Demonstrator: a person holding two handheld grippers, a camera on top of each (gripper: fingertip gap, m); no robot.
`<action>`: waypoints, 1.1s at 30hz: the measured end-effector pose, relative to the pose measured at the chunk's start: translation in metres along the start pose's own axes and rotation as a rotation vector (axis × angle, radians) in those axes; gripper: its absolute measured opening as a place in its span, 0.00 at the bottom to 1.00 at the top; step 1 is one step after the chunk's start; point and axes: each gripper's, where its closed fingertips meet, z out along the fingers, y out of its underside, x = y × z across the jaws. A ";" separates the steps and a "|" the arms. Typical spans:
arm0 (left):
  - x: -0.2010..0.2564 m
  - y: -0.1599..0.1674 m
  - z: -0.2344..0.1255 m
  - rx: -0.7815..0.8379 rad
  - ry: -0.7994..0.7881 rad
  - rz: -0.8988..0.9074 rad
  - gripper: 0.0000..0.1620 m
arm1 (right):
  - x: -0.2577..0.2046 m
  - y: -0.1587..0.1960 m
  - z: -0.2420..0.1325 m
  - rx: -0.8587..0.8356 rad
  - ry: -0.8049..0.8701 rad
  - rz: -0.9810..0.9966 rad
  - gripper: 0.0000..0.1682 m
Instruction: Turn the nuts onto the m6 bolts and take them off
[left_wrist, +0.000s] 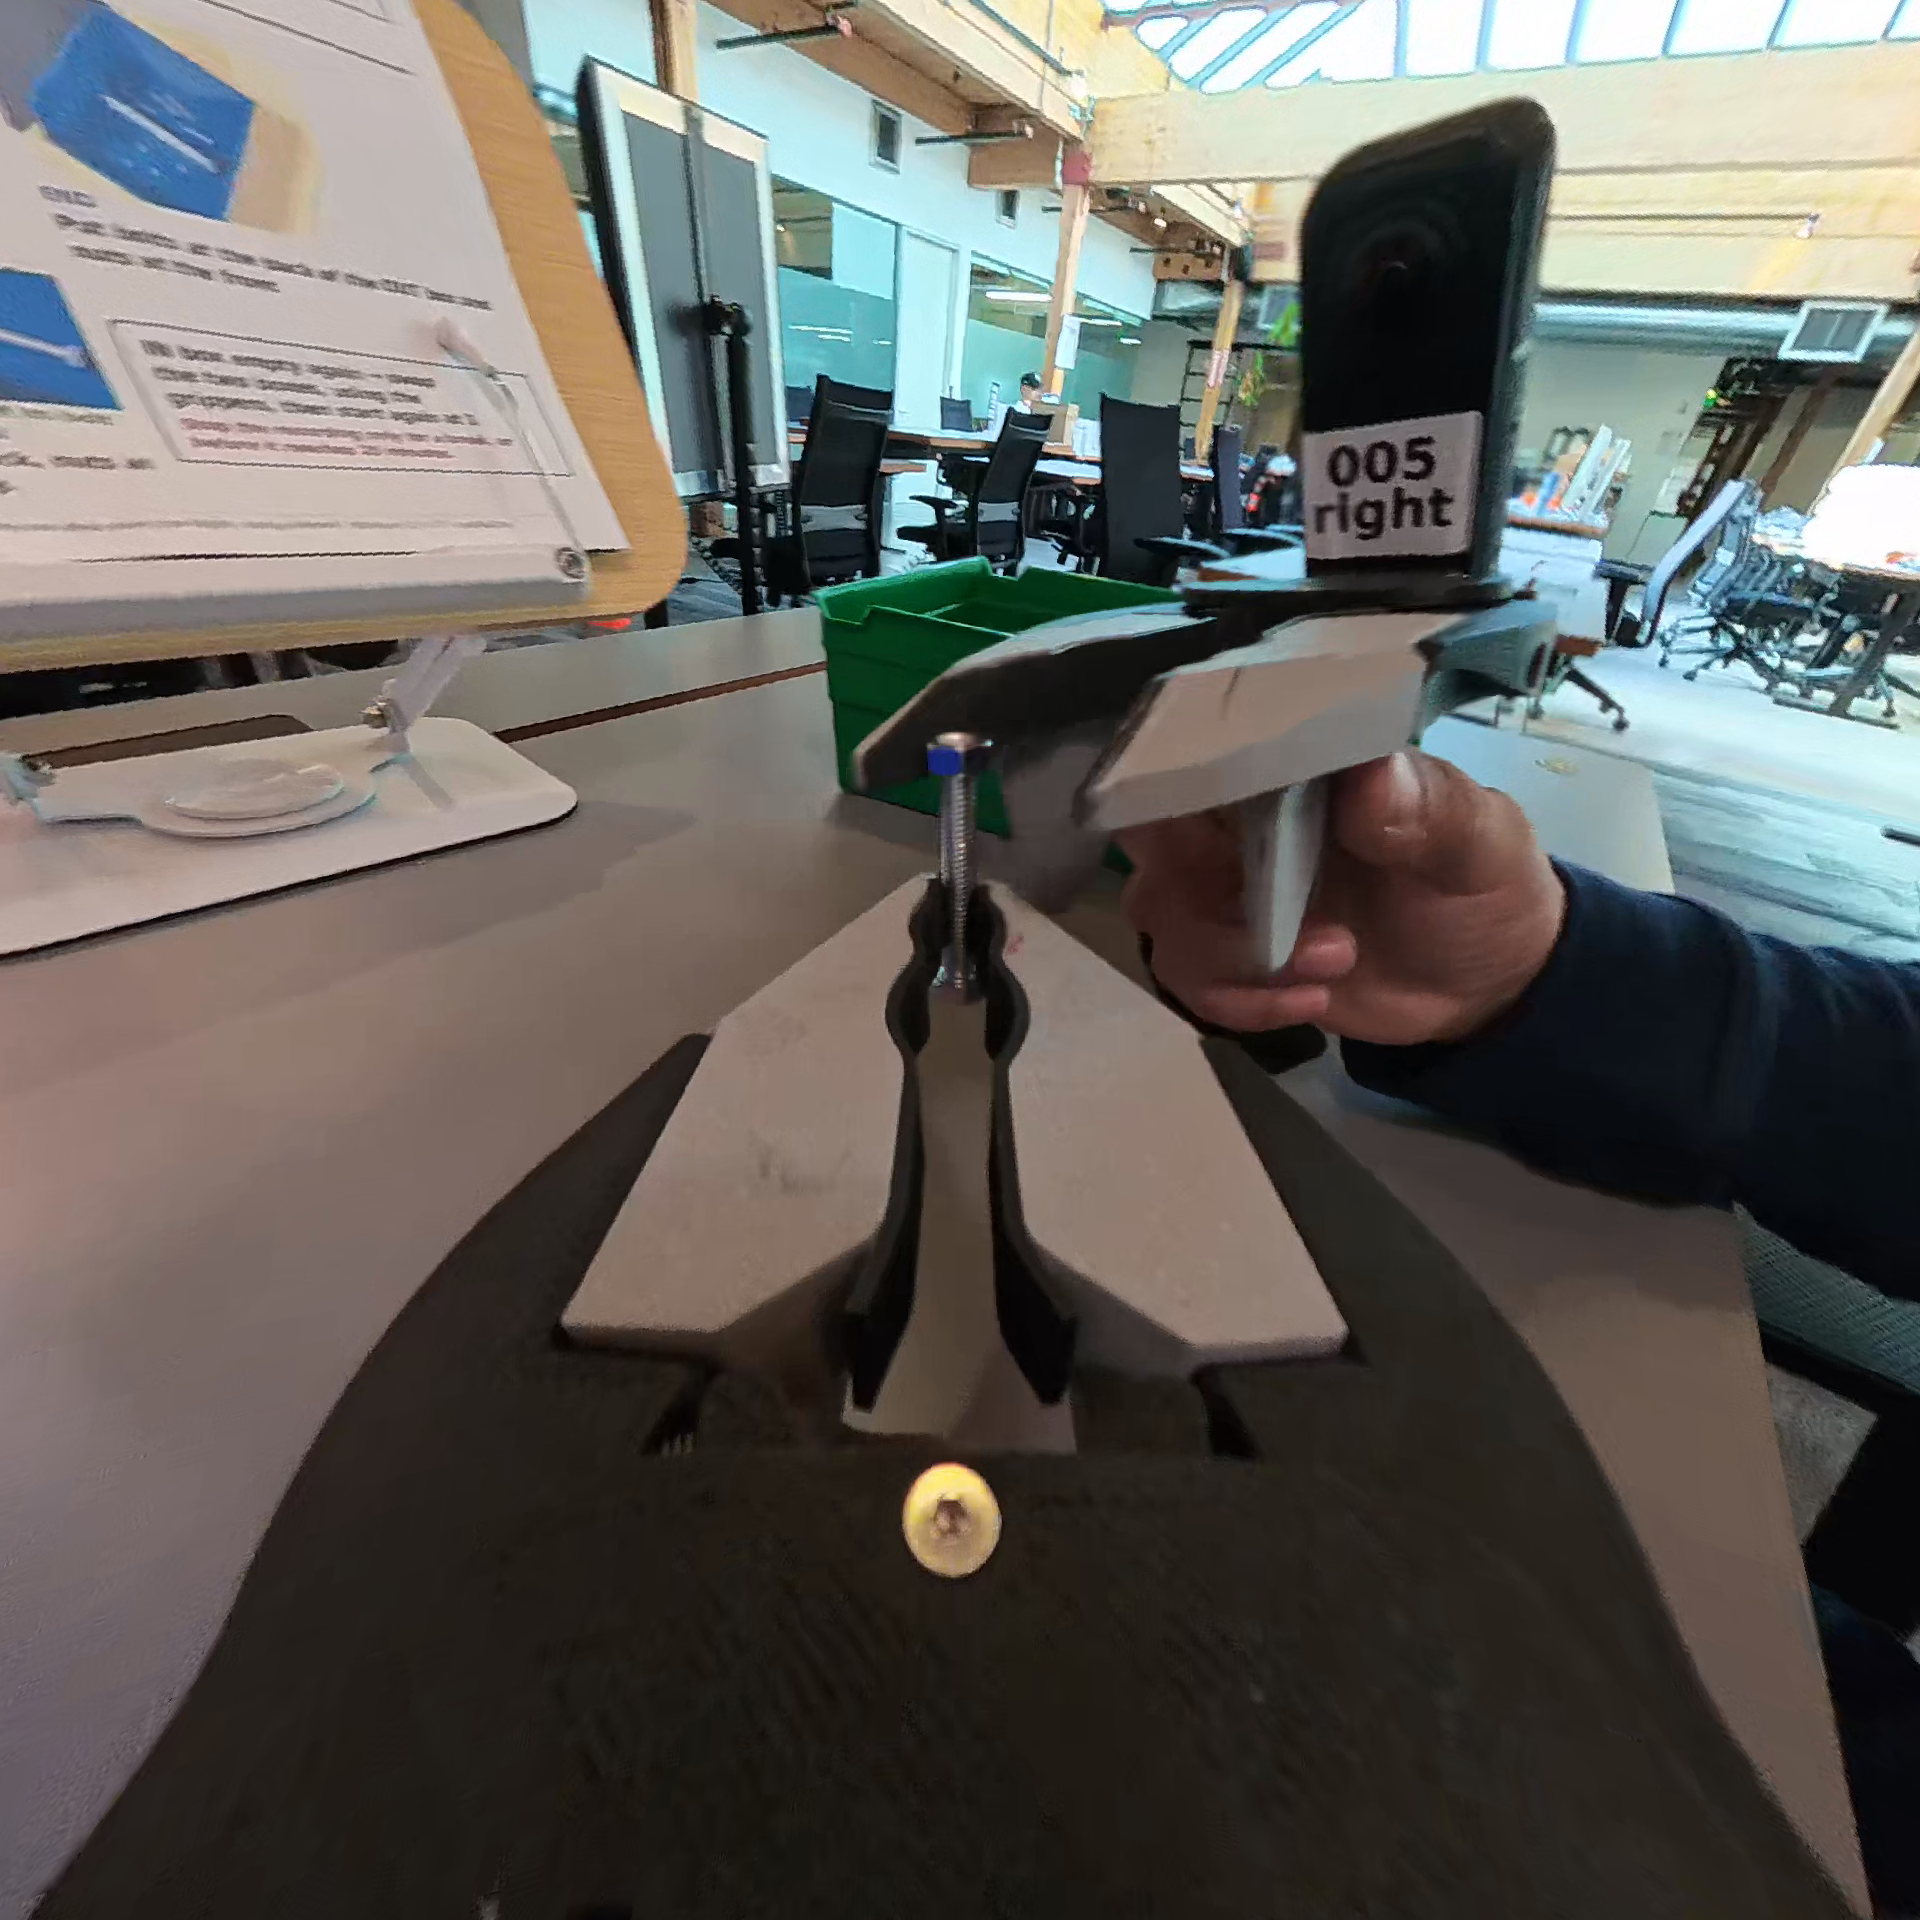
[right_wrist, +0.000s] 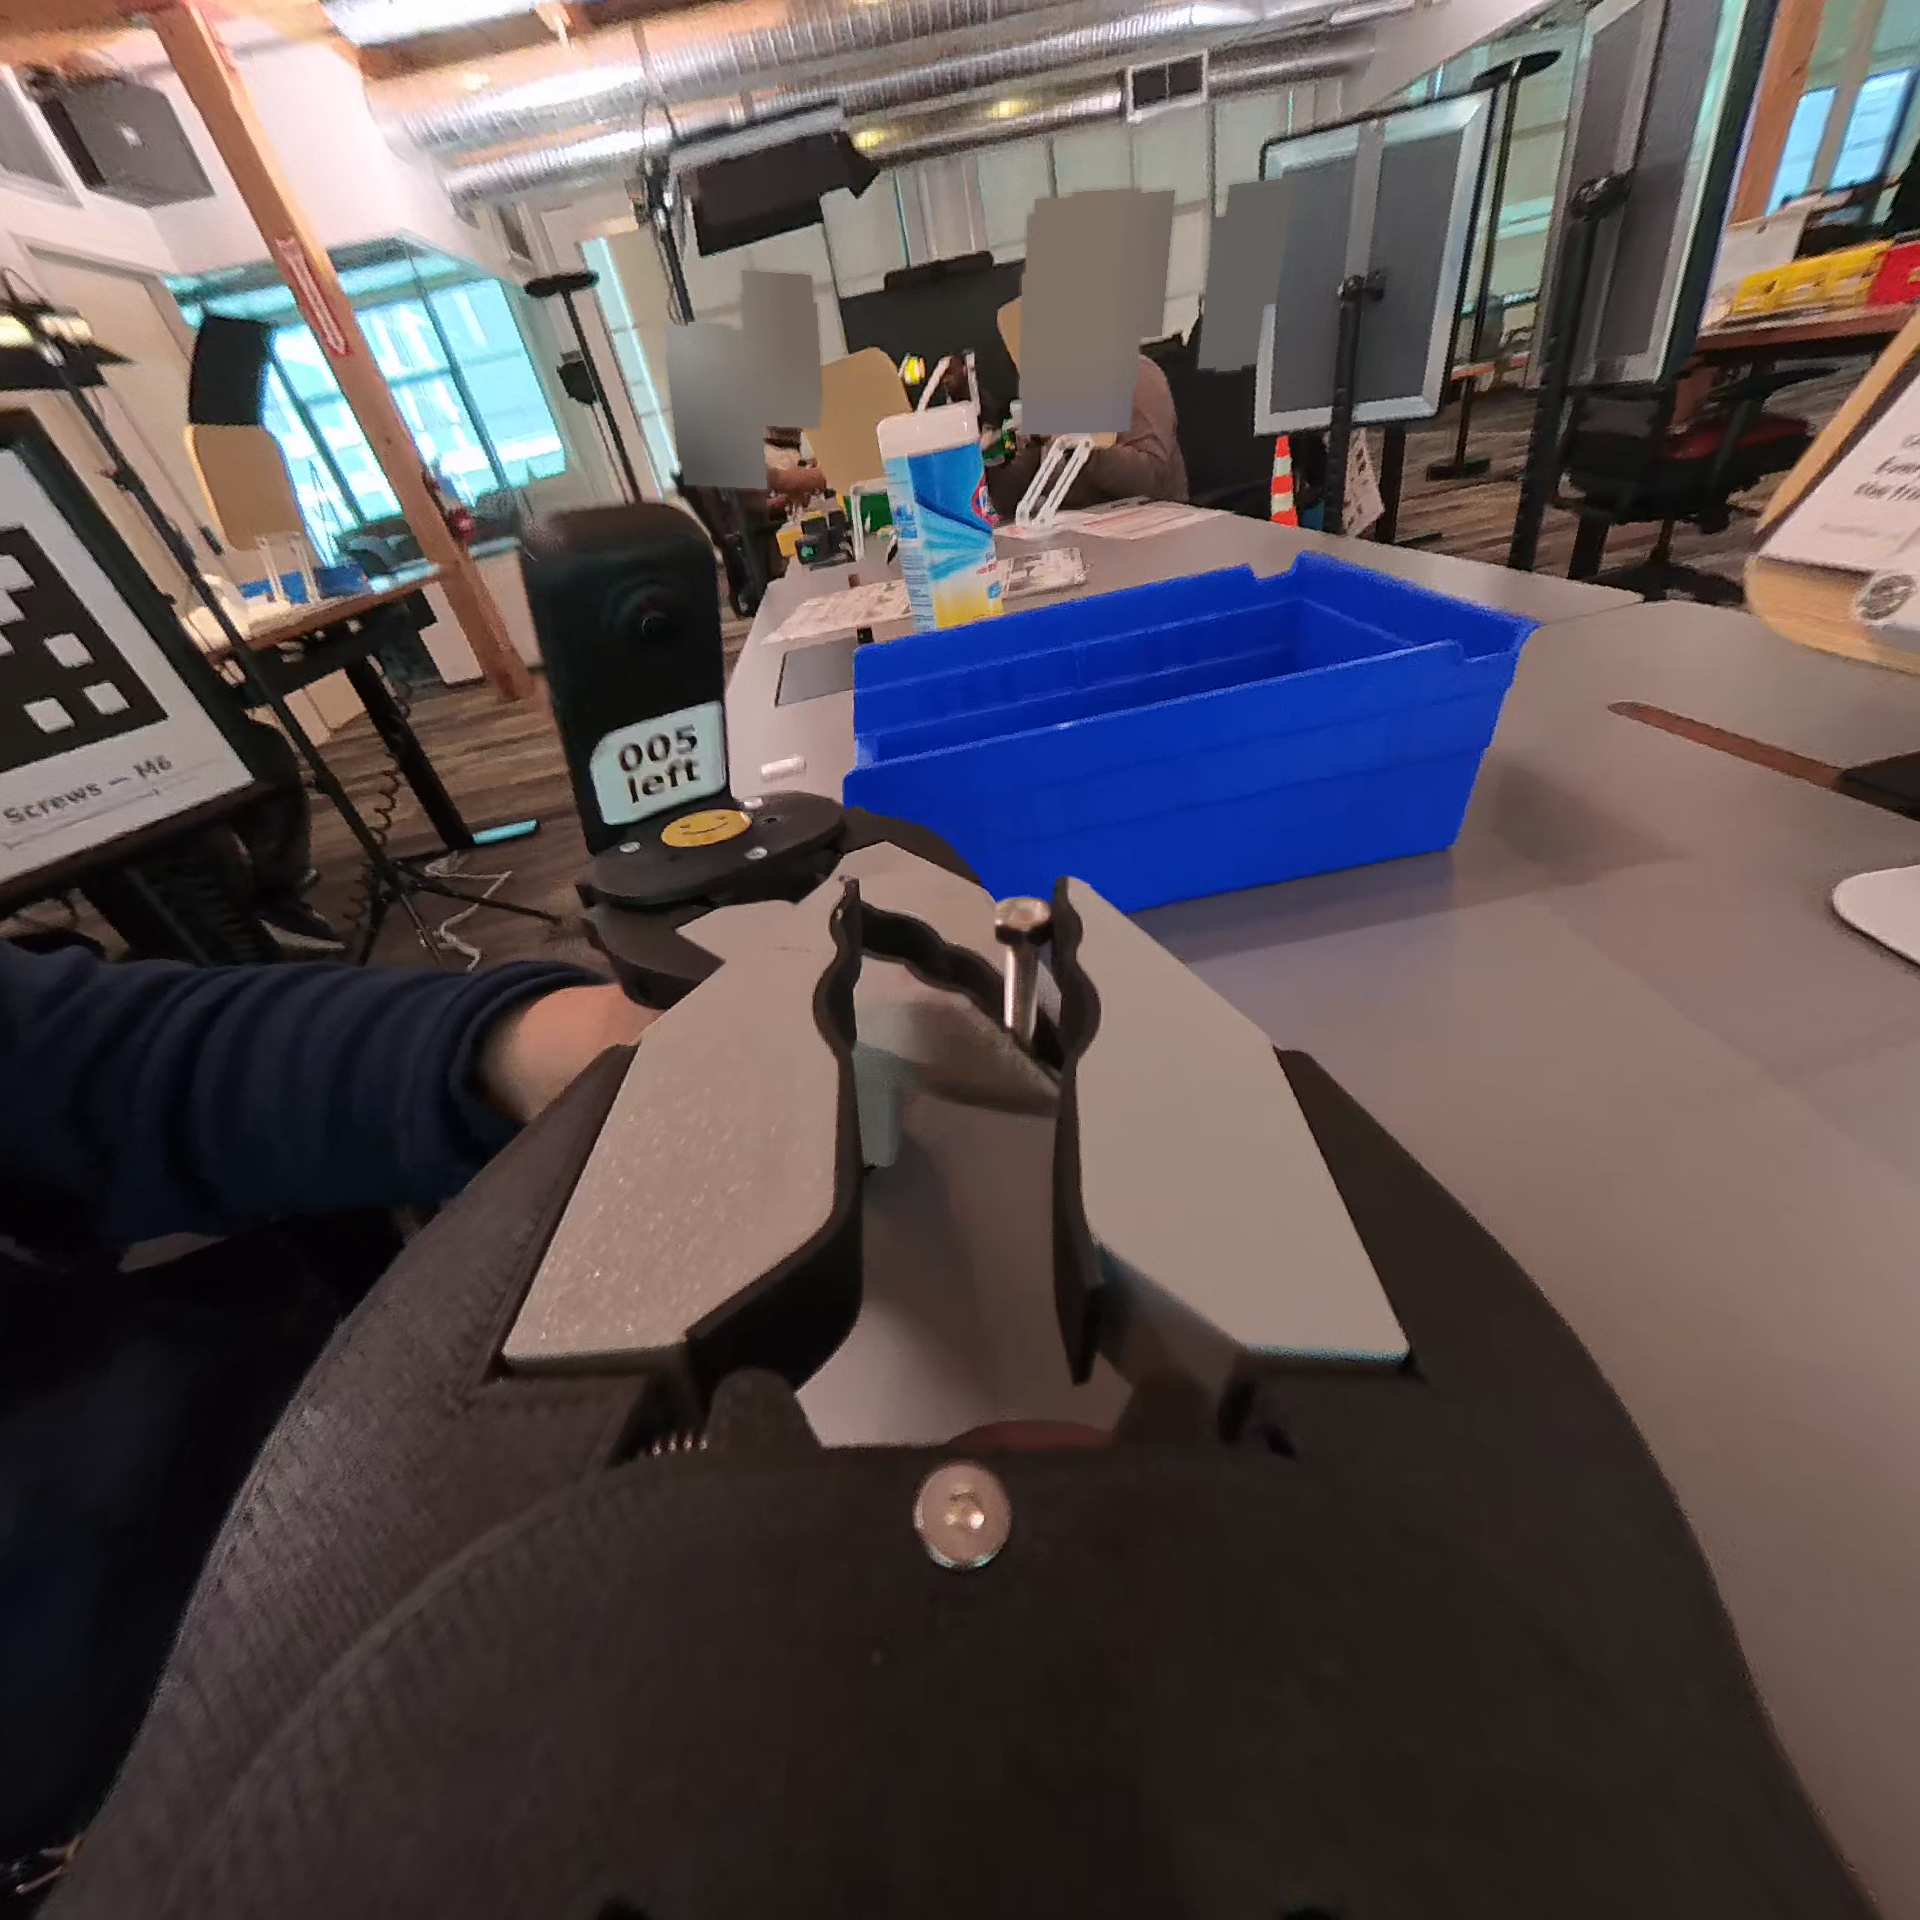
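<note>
My left gripper (left_wrist: 956, 935) is shut on the lower part of a silver M6 bolt (left_wrist: 957, 862) and holds it upright above the grey table (left_wrist: 416, 1091). A nut with a blue insert (left_wrist: 958, 758) sits at the bolt's top end. My right gripper (left_wrist: 992, 779) comes in level from the right with its jaws apart on either side of the nut. In the right wrist view the right gripper (right_wrist: 956, 935) is open. The bolt top (right_wrist: 1023, 920) stands close against its right finger (right_wrist: 1143, 1091). The left gripper's fingers lie underneath, mostly hidden.
A green bin (left_wrist: 935, 623) stands behind the bolt. A blue bin (right_wrist: 1174, 748) lies beyond my right gripper. An instruction sheet on a stand (left_wrist: 260, 312) is at the left, its white base (left_wrist: 260, 821) on the table. A wipes canister (right_wrist: 940, 520) stands farther back. The grippers' ends are close to 4 centimeters from one another.
</note>
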 end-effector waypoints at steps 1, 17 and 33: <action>-0.005 -0.002 -0.002 0.012 -0.014 -0.025 0.02 | 0.001 -0.005 -0.004 0.024 -0.003 0.014 0.21; 0.009 0.006 0.005 -0.042 0.006 0.084 0.02 | -0.006 0.007 0.009 -0.016 -0.047 0.032 0.22; 0.006 0.010 0.003 -0.070 -0.019 0.097 0.02 | 0.000 0.009 0.005 -0.047 -0.008 0.001 0.17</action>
